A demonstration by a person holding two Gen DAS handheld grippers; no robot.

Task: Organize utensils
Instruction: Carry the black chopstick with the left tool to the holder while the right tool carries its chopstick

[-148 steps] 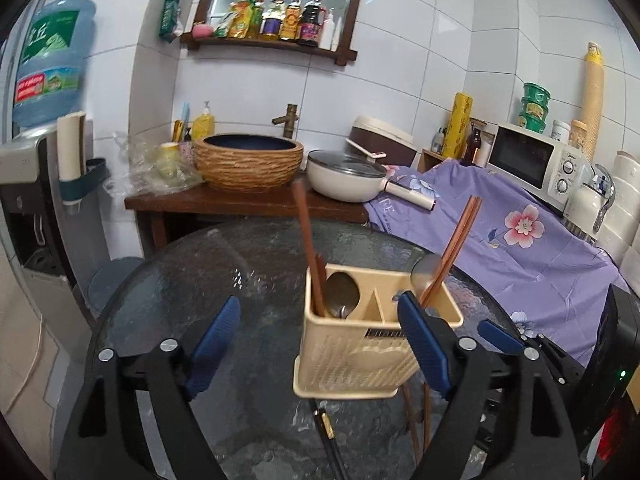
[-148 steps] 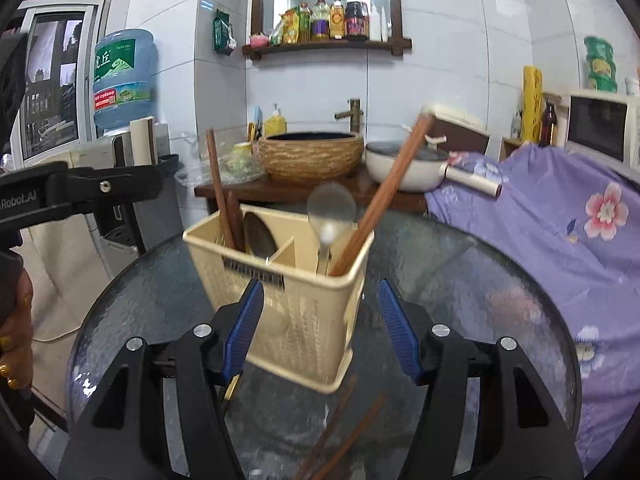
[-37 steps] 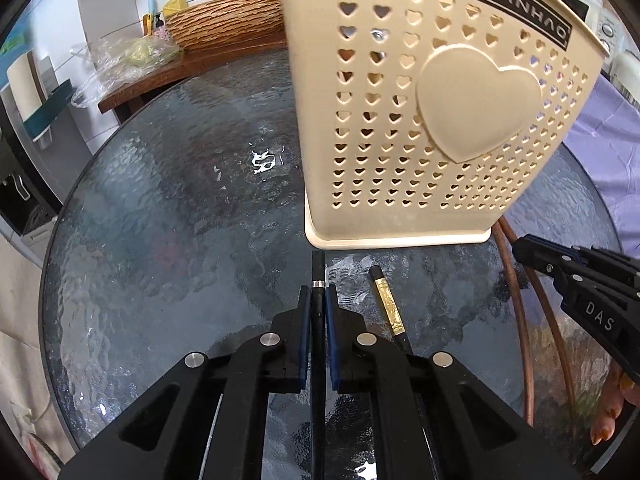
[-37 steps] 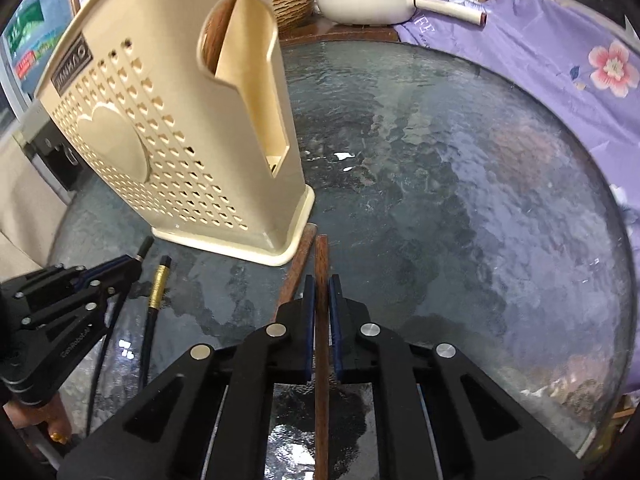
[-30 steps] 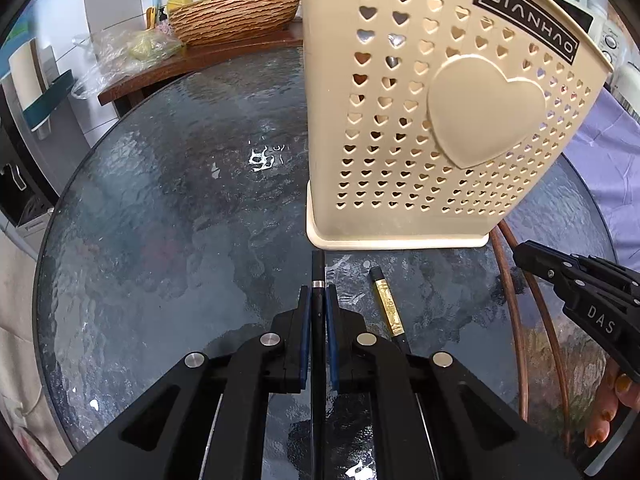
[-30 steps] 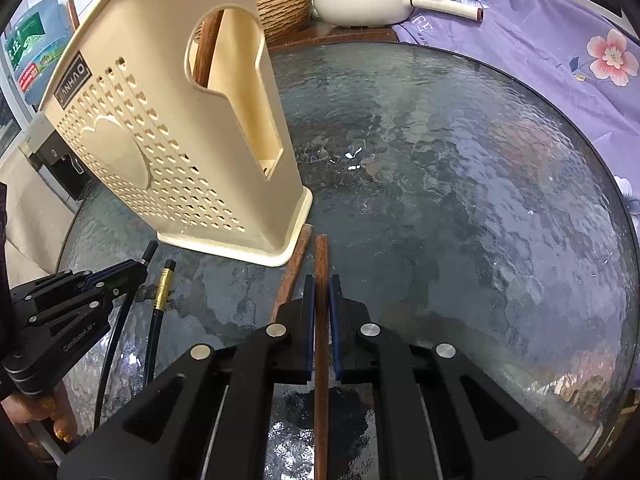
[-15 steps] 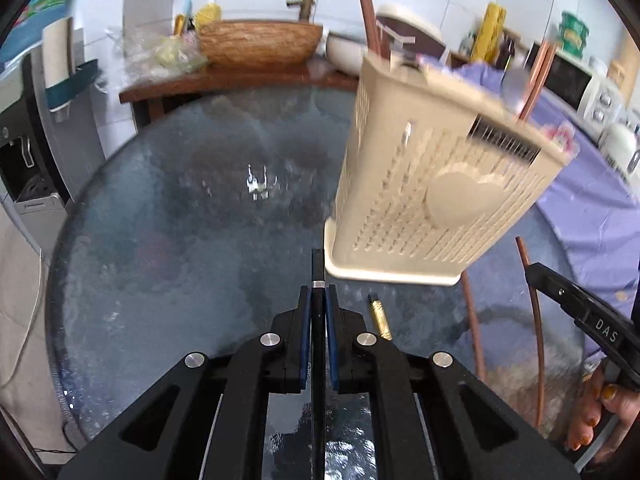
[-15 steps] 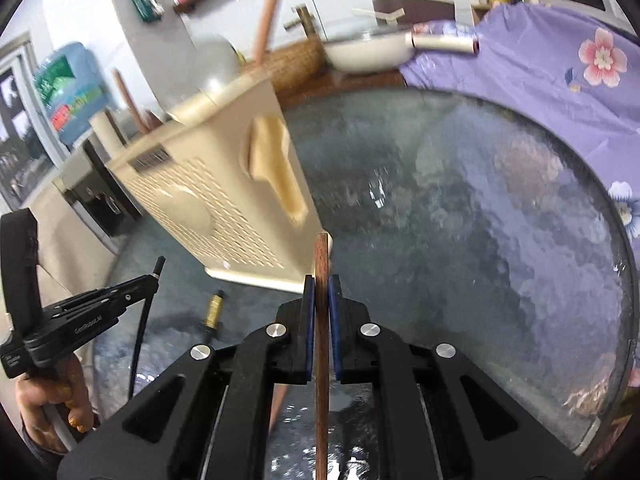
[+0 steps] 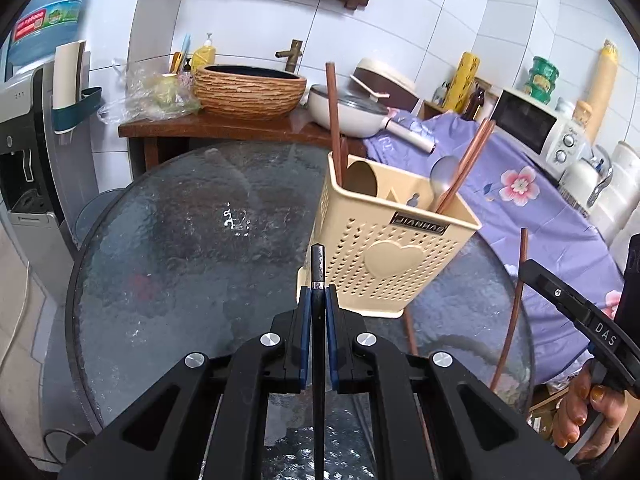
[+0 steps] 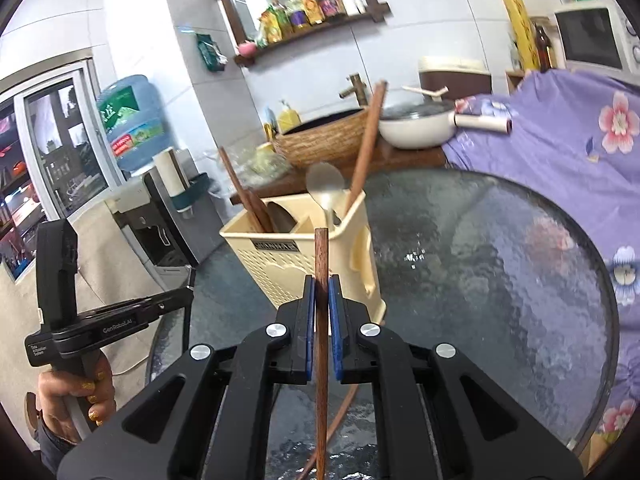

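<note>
A cream utensil holder (image 9: pixel 394 244) stands on the round glass table (image 9: pixel 180 248) and holds wooden chopsticks and a metal spoon (image 9: pixel 442 176). My left gripper (image 9: pixel 319 300) is shut on a black chopstick (image 9: pixel 318 268), raised in front of the holder's left corner. My right gripper (image 10: pixel 322 292) is shut on a brown wooden chopstick (image 10: pixel 321 256), raised before the holder (image 10: pixel 304 256). That chopstick also shows in the left wrist view (image 9: pixel 516 292). Another brown chopstick (image 10: pixel 340 412) lies on the glass below my right gripper.
A wooden side table (image 9: pixel 224 128) behind carries a woven basin (image 9: pixel 248 88) and a white pan (image 9: pixel 352 114). A purple flowered cloth (image 9: pixel 520 192) covers the counter at right, with a microwave (image 9: pixel 536 124). A water dispenser (image 9: pixel 28 120) stands at left.
Both grippers closed on chopsticks lying on the glass and have lifted them up. The views have tilted from looking down at the table to level with the holder's rim.
</note>
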